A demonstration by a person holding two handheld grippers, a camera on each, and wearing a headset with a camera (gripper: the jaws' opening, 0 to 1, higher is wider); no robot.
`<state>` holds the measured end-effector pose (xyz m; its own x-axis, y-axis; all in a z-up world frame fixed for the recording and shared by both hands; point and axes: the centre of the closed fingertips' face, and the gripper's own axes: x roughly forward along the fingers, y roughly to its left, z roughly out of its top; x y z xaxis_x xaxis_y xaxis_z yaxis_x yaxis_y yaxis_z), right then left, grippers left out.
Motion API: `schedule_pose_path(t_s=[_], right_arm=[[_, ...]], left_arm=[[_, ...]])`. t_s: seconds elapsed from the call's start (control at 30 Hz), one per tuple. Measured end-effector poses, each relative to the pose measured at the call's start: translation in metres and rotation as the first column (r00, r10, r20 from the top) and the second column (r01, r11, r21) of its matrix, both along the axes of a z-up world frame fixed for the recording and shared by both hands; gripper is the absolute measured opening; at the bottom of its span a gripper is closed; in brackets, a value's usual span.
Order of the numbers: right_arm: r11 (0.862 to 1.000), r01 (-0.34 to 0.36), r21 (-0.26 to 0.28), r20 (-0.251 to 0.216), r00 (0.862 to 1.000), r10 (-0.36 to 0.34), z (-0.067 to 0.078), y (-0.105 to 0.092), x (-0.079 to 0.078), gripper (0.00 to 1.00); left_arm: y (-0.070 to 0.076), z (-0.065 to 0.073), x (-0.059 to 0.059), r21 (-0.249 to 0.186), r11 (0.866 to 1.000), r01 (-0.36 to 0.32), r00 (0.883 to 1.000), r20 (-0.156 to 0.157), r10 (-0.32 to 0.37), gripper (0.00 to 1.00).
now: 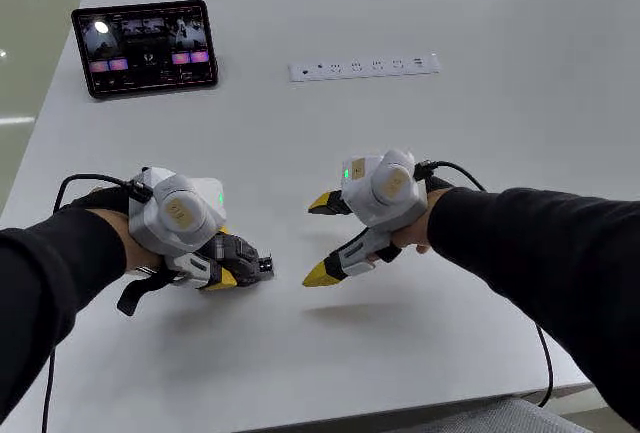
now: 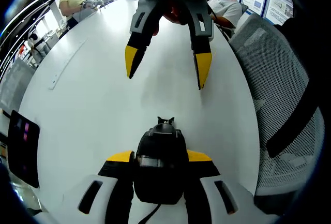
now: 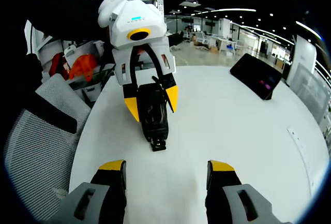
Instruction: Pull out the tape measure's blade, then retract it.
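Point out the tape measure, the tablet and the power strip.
tape measure (image 2: 160, 162), left gripper view, black case.
tablet (image 1: 146, 46), head view, screen centre.
power strip (image 1: 365, 67), head view, middle of its top.

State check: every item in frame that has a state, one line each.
tape measure: blade retracted, hook at the case mouth
left gripper: shut on tape measure
right gripper: open, empty
tablet: screen on
power strip: nothing plugged in
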<state>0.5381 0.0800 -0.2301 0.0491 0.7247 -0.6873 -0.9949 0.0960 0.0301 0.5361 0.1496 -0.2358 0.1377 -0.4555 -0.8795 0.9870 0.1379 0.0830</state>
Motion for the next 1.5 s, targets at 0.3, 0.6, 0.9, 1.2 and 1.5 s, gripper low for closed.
schedule_pose_path(t_s=[0.3,0.6,0.9,1.2,1.5], right_arm=[[0.999,-0.034,-0.006,-0.008,0.999,0.034,-0.009,0.018,-0.003,0.53],[0.996,-0.08,-0.026,-0.008,0.997,0.079,-0.022,0.031,-0.007,0.36],[0.995,-0.09,-0.04,0.001,0.996,0.09,-0.026,0.041,-0.004,0.22],[0.991,-0.12,-0.066,0.004,0.993,0.12,-0.034,0.043,-0.007,0.17],[0.983,-0.146,-0.108,0.029,0.988,0.15,-0.038,0.05,-0.012,0.12]], left_arm=[[0.0,-0.001,0.002,-0.023,1.0,-0.005,1.0,0.006,0.005,0.32],[-0.001,-0.001,0.001,-0.024,1.0,-0.006,1.0,-0.003,0.006,0.32],[-0.001,-0.002,0.003,-0.026,1.0,-0.005,1.0,-0.008,0.005,0.32],[0.0,-0.002,0.003,-0.029,1.0,-0.007,1.0,-0.008,0.006,0.32],[0.0,-0.003,0.002,-0.031,1.0,-0.004,1.0,-0.01,0.004,0.32]])
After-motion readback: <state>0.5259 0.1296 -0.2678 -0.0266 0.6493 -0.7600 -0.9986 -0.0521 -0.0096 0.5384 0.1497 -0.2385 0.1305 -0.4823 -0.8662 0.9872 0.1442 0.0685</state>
